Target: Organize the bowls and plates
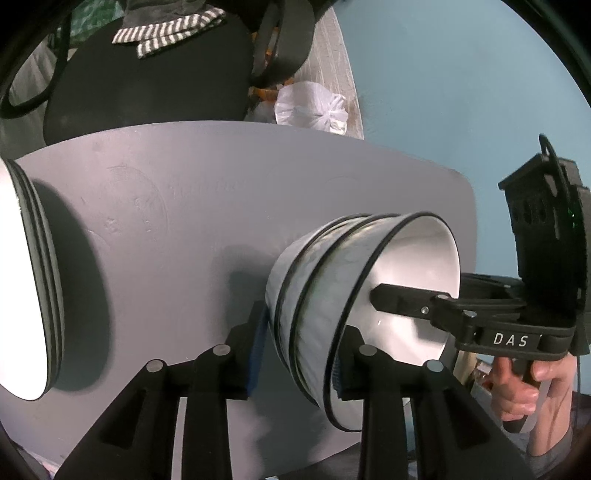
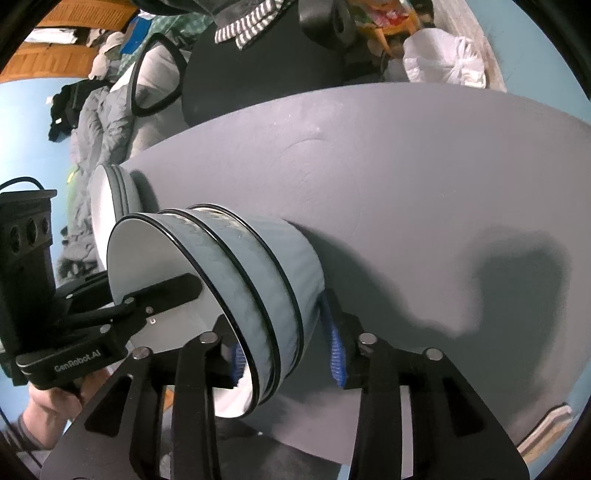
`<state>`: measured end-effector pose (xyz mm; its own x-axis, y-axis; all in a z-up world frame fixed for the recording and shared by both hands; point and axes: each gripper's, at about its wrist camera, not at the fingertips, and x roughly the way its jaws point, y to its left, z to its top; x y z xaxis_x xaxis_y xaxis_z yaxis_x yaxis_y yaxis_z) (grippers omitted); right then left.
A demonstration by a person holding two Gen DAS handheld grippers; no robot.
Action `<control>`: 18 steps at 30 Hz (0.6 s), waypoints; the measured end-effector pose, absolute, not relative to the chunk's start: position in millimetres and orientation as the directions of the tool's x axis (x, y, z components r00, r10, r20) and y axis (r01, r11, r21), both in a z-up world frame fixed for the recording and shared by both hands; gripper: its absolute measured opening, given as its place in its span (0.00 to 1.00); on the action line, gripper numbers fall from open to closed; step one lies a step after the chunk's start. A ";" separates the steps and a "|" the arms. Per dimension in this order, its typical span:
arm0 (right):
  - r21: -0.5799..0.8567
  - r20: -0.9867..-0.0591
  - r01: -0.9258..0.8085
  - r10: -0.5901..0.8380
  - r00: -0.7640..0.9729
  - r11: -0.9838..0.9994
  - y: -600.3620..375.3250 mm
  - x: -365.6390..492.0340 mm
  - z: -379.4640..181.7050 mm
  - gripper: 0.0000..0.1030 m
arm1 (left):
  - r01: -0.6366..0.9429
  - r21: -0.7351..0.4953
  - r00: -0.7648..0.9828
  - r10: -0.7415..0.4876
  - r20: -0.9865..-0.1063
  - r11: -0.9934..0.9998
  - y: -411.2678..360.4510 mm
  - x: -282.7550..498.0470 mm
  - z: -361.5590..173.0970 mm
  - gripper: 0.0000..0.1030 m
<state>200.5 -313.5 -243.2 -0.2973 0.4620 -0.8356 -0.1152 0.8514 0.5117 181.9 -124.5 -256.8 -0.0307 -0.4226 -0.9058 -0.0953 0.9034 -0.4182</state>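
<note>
Near the front edge of the gray table (image 1: 184,203), toward its right corner: a stack of three bowls (image 1: 314,280), nested, white inside, pale blue-gray outside, dark at the rims. Stands bottom down on the tabletop. At the left edge of the same table: a stack of plates (image 1: 33,277), white-faced, well apart from the bowls.

As for the left tongs (image 1: 301,343): partly open, astride the wall of the bowls on one side. Has one blue-padded finger (image 1: 258,343) outside, just beside the lowest bowl, and the other finger down inside the top bowl. Shows a thin gap at the outer pad, so no squeeze on the wall.

As for the right tongs (image 2: 284,350): likewise partly open, astride the wall on the other side. Has one finger inside the top bowl and the other finger (image 2: 336,350) outside, its blue pad near the wall but clear of it, with bare tabletop in between. Grips nothing.

Around each handle: the right hand (image 1: 524,391) and the left hand (image 2: 48,402), both off the front edge of the table.

Beyond the far edge: a black chair (image 2: 258,74) with a striped cloth (image 2: 247,26) over its back, and a white plastic bag (image 2: 443,59).
</note>
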 end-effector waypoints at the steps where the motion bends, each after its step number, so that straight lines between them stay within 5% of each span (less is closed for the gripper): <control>1: 0.514 -0.835 -0.117 0.464 -0.296 0.850 -313.5 200.1 -242.8 0.36 | -0.096 -0.413 -0.029 -0.417 -0.908 0.906 -125.1 181.8 -256.4 0.30; 18: 0.439 -0.889 -0.201 0.389 -0.242 0.876 -299.4 189.8 -228.3 0.22 | -0.094 -0.365 -0.017 -0.368 -0.930 0.926 -117.8 166.5 -255.6 0.25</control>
<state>189.8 -299.4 -228.3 -0.2420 0.3894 -0.8887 -0.2009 0.8760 0.4385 166.5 -117.8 -255.6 -0.0169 -0.3682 -0.9296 -0.0938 0.9262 -0.3652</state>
